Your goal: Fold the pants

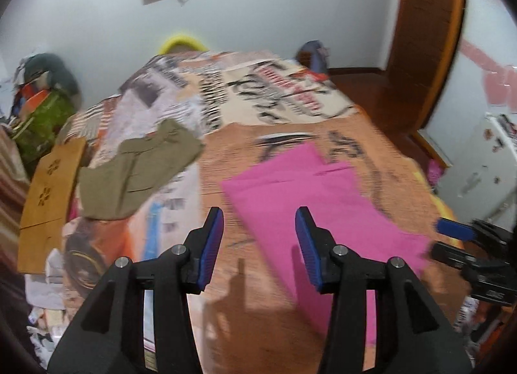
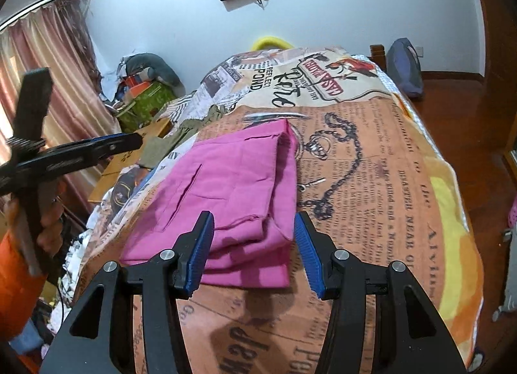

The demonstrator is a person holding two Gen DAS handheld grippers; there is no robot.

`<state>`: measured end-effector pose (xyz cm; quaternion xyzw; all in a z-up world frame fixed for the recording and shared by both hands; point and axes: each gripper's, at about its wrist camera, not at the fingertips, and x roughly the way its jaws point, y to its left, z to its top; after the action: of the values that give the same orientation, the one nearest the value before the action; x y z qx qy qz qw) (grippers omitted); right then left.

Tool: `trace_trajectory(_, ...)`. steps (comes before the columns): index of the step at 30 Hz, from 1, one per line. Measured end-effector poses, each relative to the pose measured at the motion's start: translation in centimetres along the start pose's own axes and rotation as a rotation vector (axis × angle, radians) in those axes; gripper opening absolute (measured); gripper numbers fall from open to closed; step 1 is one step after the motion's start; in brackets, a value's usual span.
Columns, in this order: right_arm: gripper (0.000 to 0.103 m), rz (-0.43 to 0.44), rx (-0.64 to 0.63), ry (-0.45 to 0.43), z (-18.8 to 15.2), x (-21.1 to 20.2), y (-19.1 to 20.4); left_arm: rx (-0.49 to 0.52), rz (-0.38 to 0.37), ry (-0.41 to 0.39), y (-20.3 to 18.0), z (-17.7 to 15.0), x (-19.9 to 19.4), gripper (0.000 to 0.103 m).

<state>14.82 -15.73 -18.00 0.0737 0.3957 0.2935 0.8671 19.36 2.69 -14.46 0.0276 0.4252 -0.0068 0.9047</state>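
- Your left gripper (image 1: 259, 244) is spread wide with nothing between its blue pads; it hovers above the bed, clear of the cloth.
- Your right gripper (image 2: 253, 244) is just as wide open and also empty, poised over the near end of the pink pants (image 2: 226, 193).
- In the right wrist view your left gripper (image 2: 126, 144) shows off to the side, held up in your left hand (image 2: 48, 222), well apart from the pants.
- The pants lie on the printed bedspread (image 2: 371, 180), already doubled into a compact stack: you can see layered edges at the near end and a folded edge along the right side.
- Judging by that shape, most of the folding looks done. What may remain is one more fold to shorten the stack, or simply squaring the layers, since the lower layer sticks out past the upper one at the near end.
- In the left wrist view the pants (image 1: 307, 199) sit ahead and to the right of your left gripper, with the near corner reaching toward your right gripper (image 1: 455, 228) at the frame edge.
- The olive garment (image 1: 139, 170) lies farther off to the left on the bed, apart from the pants, beside a cardboard box (image 1: 48, 199) by the bed's edge.
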Motion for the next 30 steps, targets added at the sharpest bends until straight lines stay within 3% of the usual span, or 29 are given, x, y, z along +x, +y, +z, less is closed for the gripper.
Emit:
trace_trajectory(8,0.048,-0.020,0.026,0.100,-1.1,3.3,-1.4,-0.016,-0.050,0.118,3.0,1.2,7.2,0.046)
trace_trajectory(19,0.053,-0.011,0.023,0.118,-1.4,3.5,-1.9,-0.101,-0.194,0.265,4.6,2.1,15.9,0.046)
trace_trajectory(24,0.053,-0.009,0.031,0.119,-1.2,3.9,-2.2,-0.129,-0.244,0.250,5.0,2.0,15.8,0.024)
trace_trajectory(30,0.053,-0.033,0.034,0.118,-1.0,4.3,-2.7,-0.166,-0.203,0.234,5.7,1.5,14.5,0.011)
